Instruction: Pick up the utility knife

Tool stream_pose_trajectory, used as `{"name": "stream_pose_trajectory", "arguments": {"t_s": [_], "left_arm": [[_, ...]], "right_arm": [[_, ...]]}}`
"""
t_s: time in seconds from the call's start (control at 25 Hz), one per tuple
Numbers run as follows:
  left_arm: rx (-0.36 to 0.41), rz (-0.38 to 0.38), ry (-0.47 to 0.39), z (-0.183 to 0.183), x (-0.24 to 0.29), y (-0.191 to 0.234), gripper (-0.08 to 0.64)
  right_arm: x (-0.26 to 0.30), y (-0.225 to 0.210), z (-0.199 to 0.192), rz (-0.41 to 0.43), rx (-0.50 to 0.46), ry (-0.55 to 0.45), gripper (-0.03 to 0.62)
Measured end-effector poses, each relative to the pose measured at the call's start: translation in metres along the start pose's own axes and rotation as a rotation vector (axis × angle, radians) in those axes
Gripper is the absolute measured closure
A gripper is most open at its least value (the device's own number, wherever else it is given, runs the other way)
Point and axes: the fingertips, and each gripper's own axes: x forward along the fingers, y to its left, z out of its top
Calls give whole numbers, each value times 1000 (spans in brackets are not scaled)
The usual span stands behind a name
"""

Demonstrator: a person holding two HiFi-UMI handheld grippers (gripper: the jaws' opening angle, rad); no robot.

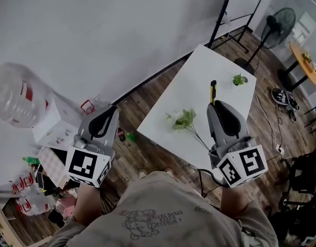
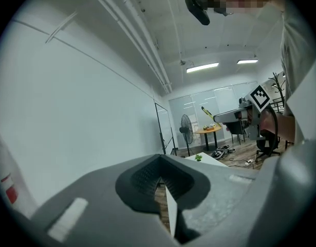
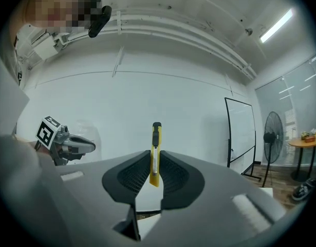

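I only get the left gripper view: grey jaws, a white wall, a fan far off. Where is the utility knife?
Observer: The right gripper is shut on the utility knife, clamped on its yellow body.
Operator: Which way is it standing?
Observer: Upright in the right gripper view, with its dark end sticking up above the jaws.
Operator: Is there anything on the table besides that little plant?
Observer: Yes. The head view shows a leafy sprig lying on the white table, nearer the person than the plant.
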Motion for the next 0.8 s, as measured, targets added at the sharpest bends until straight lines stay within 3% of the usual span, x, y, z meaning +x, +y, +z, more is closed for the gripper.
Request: {"name": "stream_pose_trajectory", "arguments": {"t_s": [0.44,0.8], "left_arm": [[29,-78,5,-9,21,-21,560],[19,-84,-10,-4,29,-24,560]], "right_arm": [[-31,-15,-27,-68,16,84,514],[-34,-20,-30,-87,18,100,514]]}}
